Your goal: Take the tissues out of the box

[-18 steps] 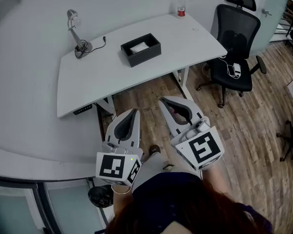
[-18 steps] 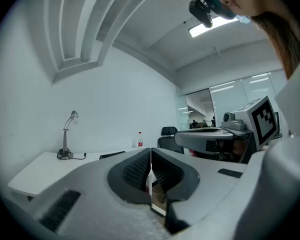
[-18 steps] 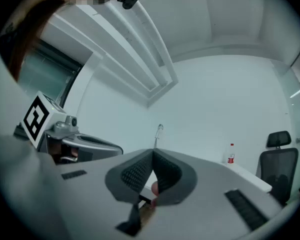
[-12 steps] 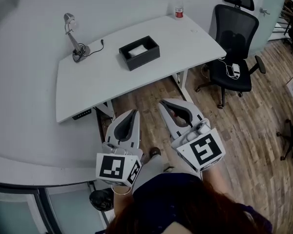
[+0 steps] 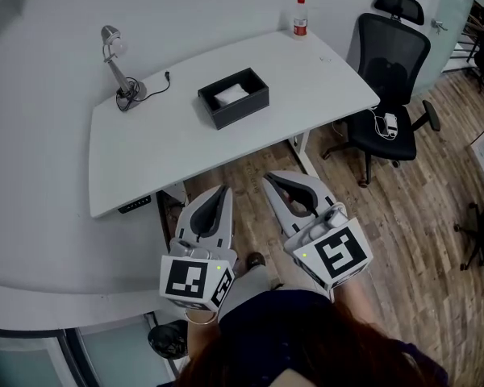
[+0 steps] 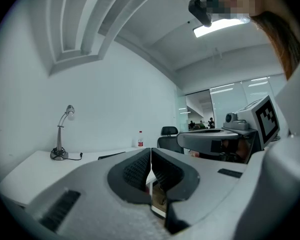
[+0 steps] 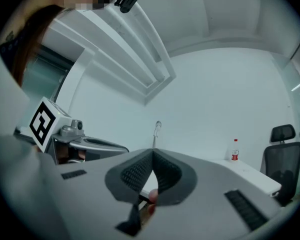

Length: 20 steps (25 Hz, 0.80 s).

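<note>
Two sets of jaws closed on nothing, left gripper (image 5: 220,190) and right gripper (image 5: 268,177), lower centre; bottle (image 5: 300,16) label up top unreadable.

A white rectangular desk (image 5: 169,147) is standing ahead of the left gripper (image 5: 223,190) and the right gripper (image 5: 268,180), well beyond their tips. A silver gooseneck desk lamp (image 5: 117,67) is standing on the desk's far corner, ahead and to the left of the left gripper, with a black cable (image 5: 157,83) trailing from its round base. A clear plastic bottle with a red label (image 5: 300,18) is standing at the desk's far edge, ahead and slightly right of the right gripper. A black mesh office chair with a headrest (image 5: 391,63) is sitting further right, just beside the desk's end, and a small white corded device (image 5: 390,122) is lying on its seat. Brown wood-plank flooring (image 5: 419,216) is stretching beneath both grippers.
</note>
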Tool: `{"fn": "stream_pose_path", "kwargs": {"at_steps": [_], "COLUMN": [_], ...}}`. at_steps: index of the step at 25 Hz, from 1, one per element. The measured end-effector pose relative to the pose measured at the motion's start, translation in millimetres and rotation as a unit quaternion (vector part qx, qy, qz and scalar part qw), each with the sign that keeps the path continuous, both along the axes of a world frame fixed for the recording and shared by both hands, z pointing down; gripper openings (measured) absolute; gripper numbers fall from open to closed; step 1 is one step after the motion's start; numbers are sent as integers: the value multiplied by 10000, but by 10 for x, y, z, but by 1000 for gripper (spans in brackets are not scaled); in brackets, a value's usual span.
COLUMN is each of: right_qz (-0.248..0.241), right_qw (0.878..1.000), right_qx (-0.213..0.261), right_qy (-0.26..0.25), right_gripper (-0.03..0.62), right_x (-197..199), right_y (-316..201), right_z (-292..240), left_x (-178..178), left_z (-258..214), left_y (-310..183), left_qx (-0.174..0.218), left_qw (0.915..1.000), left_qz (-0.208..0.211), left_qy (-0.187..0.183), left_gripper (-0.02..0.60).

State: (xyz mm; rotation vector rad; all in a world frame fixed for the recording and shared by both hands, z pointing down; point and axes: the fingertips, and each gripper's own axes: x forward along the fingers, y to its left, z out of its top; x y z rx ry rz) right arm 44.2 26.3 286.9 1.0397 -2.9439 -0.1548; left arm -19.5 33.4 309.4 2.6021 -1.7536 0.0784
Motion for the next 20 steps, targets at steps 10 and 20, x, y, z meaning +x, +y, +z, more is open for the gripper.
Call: {"fn": "stream_pose_path", "kwargs": {"at_steps": [10,20], "right_qz": [106,208], "right_qw": [9999,9995], "right_qx": [-39,-98], "right_qy": [55,208], "right_gripper": [18,18], "right_x": [-263,-534], "right_y": [-382,-710], "right_z": [18,14], "left_x": [-297,-521], "left_z": [4,33], "left_y": [-397,-739], "left_qx": [21,-10], "left_qw": [9999,9993], "left_qz": [93,314], "left_qy": [85,177], "left_gripper": [25,25]}}
